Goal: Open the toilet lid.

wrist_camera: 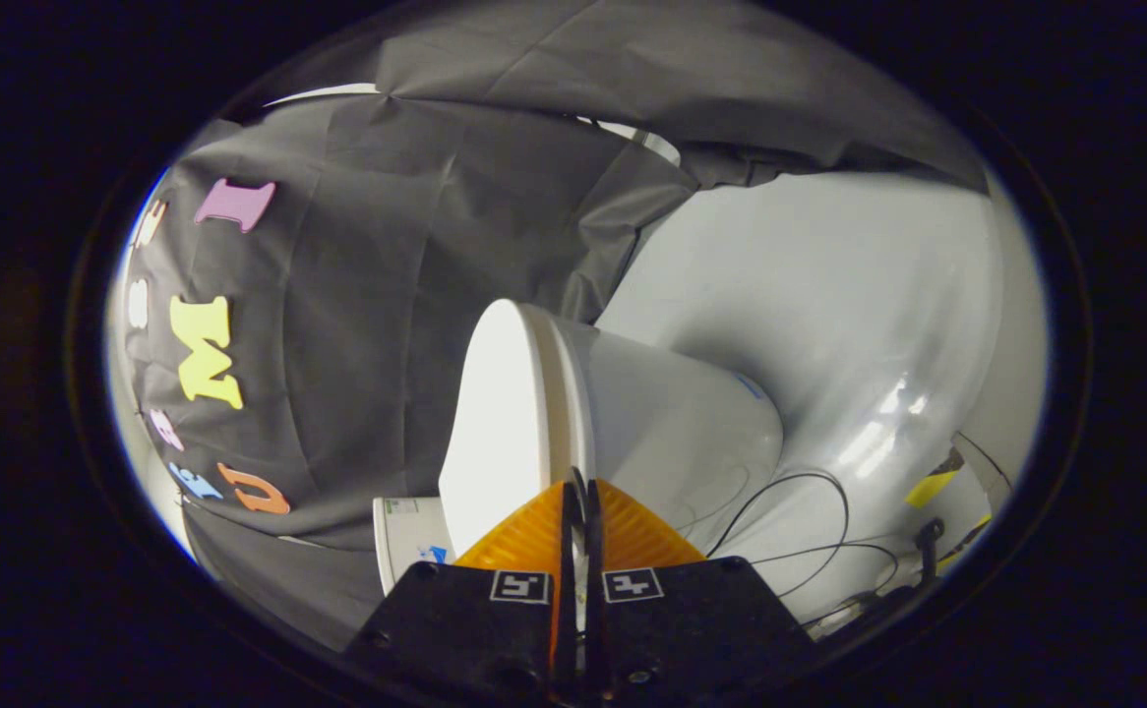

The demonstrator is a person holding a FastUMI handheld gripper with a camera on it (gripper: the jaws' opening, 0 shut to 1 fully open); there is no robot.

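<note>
The gripper had two ridged, wedge-shaped fingers that tapered forward to a point, their tips nearly touching. Behind them sat two black blocky mounts, each bearing a small square black-and-white marker and dark screw heads.

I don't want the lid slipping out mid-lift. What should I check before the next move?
1. Claw at the toilet lid rim: ok, the rim runs right up to the fingertips.
2. Both fingers pressing on the rim: cannot tell; they stand nearly together with a thin gap between them.
3. Lid down against the bowl: ok, no opening shows between them, so the lift is not yet done.
4. Cables away from the lid: ok, they lie on the floor on the bowl's far side.
5. Cloth wall off the lid's face: cannot tell.
</note>
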